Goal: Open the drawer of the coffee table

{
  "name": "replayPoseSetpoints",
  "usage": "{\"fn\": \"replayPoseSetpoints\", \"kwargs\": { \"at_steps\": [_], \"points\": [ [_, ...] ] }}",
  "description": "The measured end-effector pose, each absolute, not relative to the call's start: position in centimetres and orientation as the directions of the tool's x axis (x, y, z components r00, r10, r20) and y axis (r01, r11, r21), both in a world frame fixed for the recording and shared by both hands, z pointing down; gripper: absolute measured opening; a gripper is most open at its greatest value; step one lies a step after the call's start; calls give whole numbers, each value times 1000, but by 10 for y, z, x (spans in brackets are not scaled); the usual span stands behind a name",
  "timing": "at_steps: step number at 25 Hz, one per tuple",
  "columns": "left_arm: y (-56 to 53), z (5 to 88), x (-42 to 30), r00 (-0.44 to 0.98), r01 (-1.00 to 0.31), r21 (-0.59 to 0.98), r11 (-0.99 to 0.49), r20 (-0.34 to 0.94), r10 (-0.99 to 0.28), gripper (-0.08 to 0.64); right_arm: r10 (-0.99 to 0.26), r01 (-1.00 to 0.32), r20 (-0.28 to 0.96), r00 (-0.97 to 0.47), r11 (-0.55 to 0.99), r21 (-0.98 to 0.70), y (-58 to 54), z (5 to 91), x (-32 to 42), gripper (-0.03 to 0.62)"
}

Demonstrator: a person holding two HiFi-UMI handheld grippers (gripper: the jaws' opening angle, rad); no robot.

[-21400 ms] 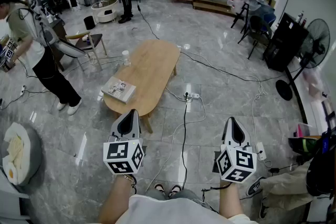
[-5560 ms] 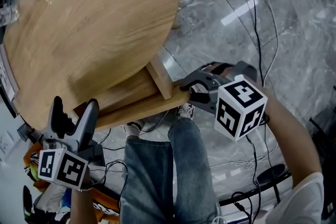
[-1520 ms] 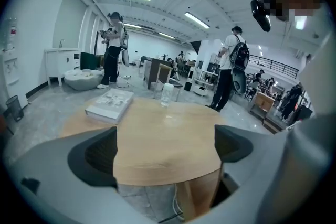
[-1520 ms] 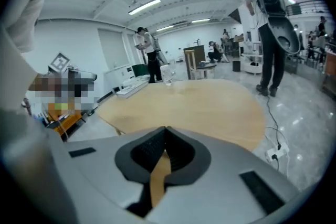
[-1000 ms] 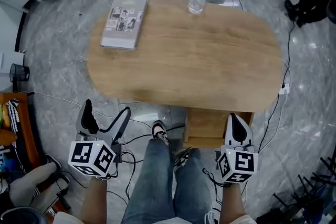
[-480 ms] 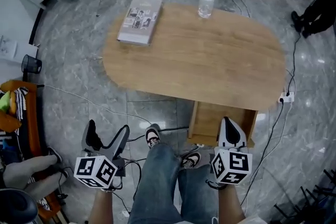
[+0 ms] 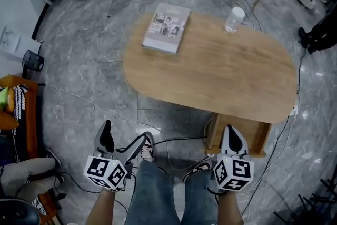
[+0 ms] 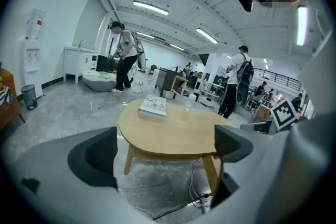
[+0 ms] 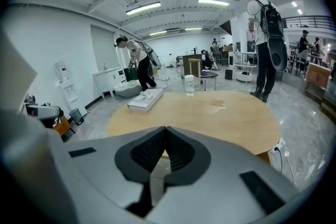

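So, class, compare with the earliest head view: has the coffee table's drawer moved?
Yes. The drawer now sticks out from under the tabletop, on the person's side.

I see the counter [image 7: 221, 76] mostly bare, with only a book [image 7: 167, 27] and a cup [image 7: 234, 19] along its far side. The pulled-out drawer [image 7: 247, 131] juts just ahead of my right tool [image 7: 231, 130]; cables [image 7: 181, 139] cross the floor.

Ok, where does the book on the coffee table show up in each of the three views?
Head view: the book lies above centre, at the upper-left end of the coffee table.
Left gripper view: the book is near centre, on the tabletop's far left.
Right gripper view: the book is left of centre, on the tabletop's far left.
Shared landmark: the clear container, right of the book in every view.
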State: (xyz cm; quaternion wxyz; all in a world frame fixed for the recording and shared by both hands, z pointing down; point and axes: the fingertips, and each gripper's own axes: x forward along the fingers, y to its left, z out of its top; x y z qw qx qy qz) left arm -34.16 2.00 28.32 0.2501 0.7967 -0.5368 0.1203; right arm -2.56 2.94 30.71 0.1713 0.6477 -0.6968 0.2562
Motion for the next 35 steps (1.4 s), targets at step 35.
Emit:
{"fn": "replayPoseSetpoints", "kwargs": {
  "at_steps": [35],
  "points": [
    [-106,541,-392,884,-315,363,-877,448,-132,572,-691,-994,714,-113,84,-75,-111,423,-234,0]
  ]
}}
